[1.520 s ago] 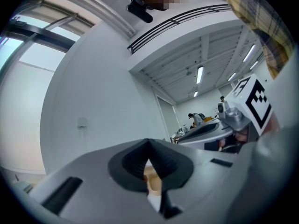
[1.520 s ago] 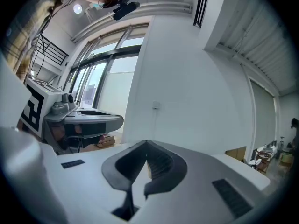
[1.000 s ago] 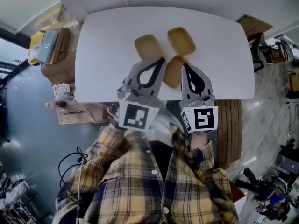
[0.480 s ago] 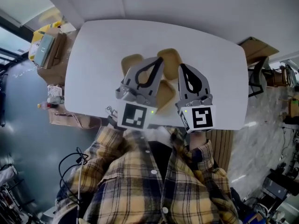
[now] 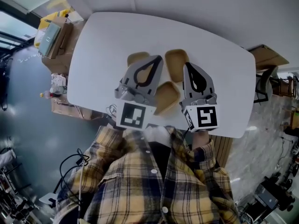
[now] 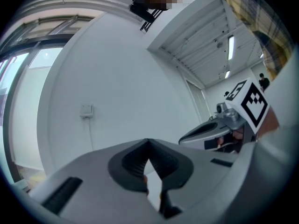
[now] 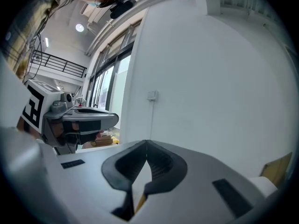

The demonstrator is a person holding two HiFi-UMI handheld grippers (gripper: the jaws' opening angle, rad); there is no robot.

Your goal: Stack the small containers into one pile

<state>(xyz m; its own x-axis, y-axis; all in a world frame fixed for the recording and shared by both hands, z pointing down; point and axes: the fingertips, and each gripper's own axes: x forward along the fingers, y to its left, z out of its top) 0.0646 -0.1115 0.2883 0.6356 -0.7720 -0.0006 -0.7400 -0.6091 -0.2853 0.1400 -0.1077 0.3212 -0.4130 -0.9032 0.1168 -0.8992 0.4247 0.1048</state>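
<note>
Fingers [image 6: 133, 164] together, left gripper [image 5: 158, 59] and right gripper [image 5: 188, 65] level, abreast.

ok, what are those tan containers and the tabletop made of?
Containers: likely molded pulp or fibre, possibly matte plastic. They are flat tan with no glare and have soft rounded rims.
Tabletop: smooth, uniform white, probably laminate or painted board. No grain is visible.

the head view is evenly bright and fairly sharp, the white table [image 5: 107, 45] showing only soft shadows, while fisheye bending warps the room from 3 to 9 o'clock. both gripper views curve strongly into black corners, with a ceiling strip light [image 6: 231, 43] glaring at 2 o'clock in the left. daylight comes through a window [image 7: 112, 87] at 9 o'clock in the right, and the near foreground is soft.
</note>
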